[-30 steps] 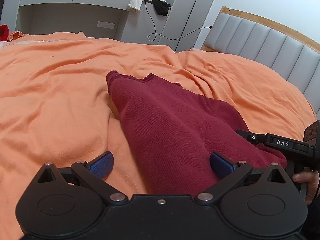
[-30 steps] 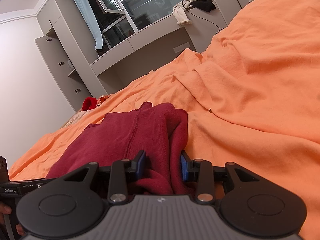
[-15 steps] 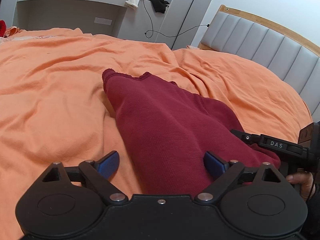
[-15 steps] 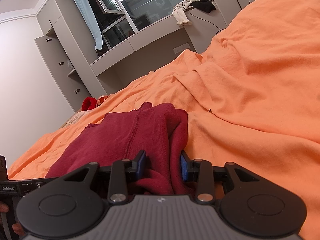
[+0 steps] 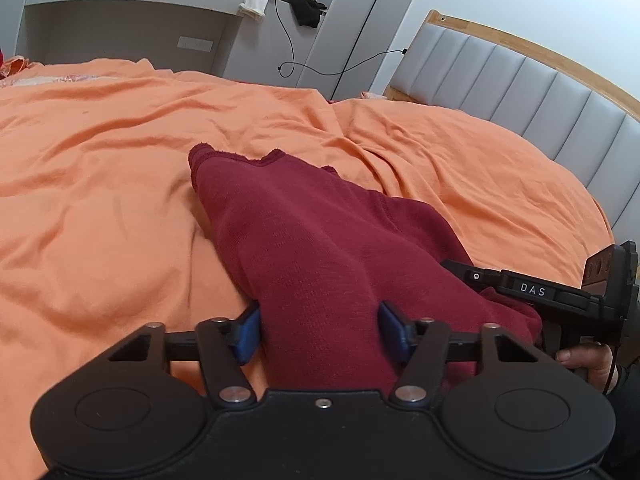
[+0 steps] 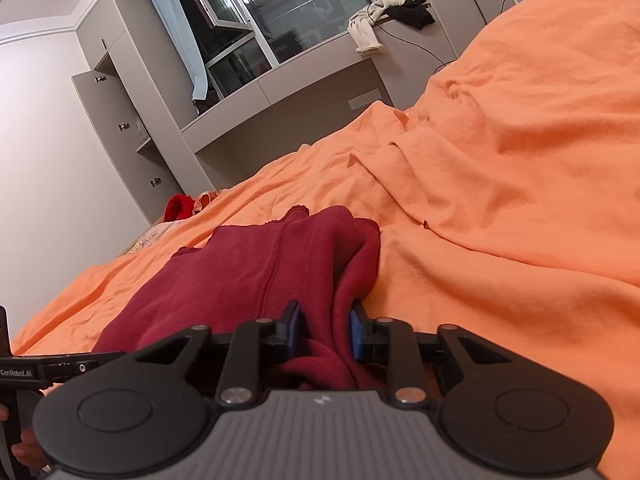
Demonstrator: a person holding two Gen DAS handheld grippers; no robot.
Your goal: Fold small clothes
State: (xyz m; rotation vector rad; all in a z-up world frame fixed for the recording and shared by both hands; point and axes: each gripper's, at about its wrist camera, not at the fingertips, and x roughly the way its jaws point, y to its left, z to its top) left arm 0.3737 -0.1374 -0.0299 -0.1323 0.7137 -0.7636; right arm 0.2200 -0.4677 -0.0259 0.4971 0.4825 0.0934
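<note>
A dark red knit garment lies on the orange bedsheet, its near edge bunched. My left gripper has its blue pads against both sides of the garment's near left edge, closed on a thick fold. My right gripper is shut on a bunched fold of the same garment at its near right corner. The right gripper also shows in the left wrist view, low on the right.
A grey padded headboard runs along the right. Grey cabinets and a window ledge with draped clothes stand at the far end. A red item lies at the bed's far left corner. The orange sheet is rumpled.
My left gripper's jaws have narrowed from wide open onto the garment's near edge. The right gripper has stayed shut on its fold.
</note>
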